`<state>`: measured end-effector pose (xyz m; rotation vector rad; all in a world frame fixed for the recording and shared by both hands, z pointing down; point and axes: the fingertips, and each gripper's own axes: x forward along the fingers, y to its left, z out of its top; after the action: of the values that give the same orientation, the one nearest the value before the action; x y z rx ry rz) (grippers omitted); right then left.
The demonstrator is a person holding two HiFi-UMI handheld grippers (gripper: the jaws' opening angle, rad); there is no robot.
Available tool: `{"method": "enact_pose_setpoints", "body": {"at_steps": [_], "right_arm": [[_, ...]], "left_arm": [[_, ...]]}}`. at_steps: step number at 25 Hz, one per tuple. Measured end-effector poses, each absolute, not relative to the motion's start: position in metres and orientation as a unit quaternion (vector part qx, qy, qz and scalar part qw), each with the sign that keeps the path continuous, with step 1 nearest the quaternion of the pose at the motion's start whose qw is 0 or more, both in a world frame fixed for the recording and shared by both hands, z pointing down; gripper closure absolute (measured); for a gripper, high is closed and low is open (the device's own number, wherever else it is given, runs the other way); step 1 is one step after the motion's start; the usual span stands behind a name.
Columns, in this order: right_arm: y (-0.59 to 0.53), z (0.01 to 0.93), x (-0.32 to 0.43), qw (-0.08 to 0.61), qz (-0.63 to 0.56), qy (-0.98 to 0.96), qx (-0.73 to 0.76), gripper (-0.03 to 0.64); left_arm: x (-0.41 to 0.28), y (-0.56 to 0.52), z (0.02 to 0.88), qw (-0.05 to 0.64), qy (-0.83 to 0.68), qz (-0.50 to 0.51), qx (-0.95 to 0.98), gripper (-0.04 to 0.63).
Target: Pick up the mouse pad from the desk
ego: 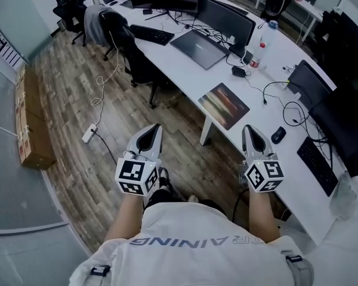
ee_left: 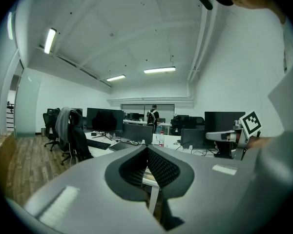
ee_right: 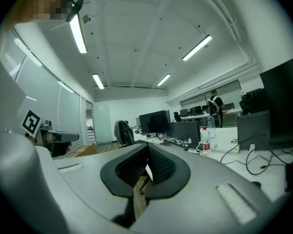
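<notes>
Head view, mouse pad (ego: 224, 105): lies flat near the front edge of the white bench (ego: 185, 70), untouched, at about 1 o'clock from the left tool and 11 o'clock from the right one.
Head view, left tool (ego: 156, 130): held over the wooden floor, short of the bench, well apart from the pad.
Head view, right tool (ego: 250, 130): raised at the bench's near edge, a dark mouse (ego: 278, 134) at its 3 o'clock.
Left gripper view, left tool (ee_left: 147, 149): jaws drawn together at the tips, nothing between them; it points level across the office, not down at the pad.
Right gripper view, right tool (ee_right: 146, 152): jaws likewise narrowed to touching and empty; a bottle (ee_right: 203, 139) stands at 2 o'clock on the bench.
Step in hand: the approach (no grasp has begun, judging by the gap to the pad).
Next move calls for: one tool to part its jaws, tip down and reach forward to the pad's near edge; a thin flat sheet probably needs one jaw slid under that edge before closing.
</notes>
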<state>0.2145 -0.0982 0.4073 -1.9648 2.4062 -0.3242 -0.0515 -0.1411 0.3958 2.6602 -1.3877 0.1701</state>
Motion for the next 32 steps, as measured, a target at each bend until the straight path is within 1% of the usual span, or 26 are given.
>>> {"method": "enact_pose_setpoints", "body": {"at_steps": [6,13,20,25,32], "right_arm": [[-0.144,0.402,0.229,-0.001,-0.085,0.737,-0.670,0.603],[-0.205,0.382,0.215,0.002,-0.077,0.691,-0.719,0.603],[-0.227,0.398,0.210,-0.008,-0.098,0.634,-0.767,0.603],[-0.223,0.419,0.235,-0.005,-0.122,0.599,-0.791,0.603],[-0.226,0.430,0.297,0.010,-0.135,0.587,-0.798,0.603]], "left_arm": [[-0.025,-0.215,0.399,0.071,-0.400,0.053,0.912,0.595],[-0.025,-0.308,0.392,0.075,-0.332,0.052,0.939,0.594],[-0.007,-0.365,0.410,0.089,-0.260,0.070,0.959,0.594],[0.028,-0.382,0.421,0.091,-0.224,0.085,0.967,0.594],[0.097,-0.390,0.424,0.083,-0.207,0.105,0.969,0.594]]}}
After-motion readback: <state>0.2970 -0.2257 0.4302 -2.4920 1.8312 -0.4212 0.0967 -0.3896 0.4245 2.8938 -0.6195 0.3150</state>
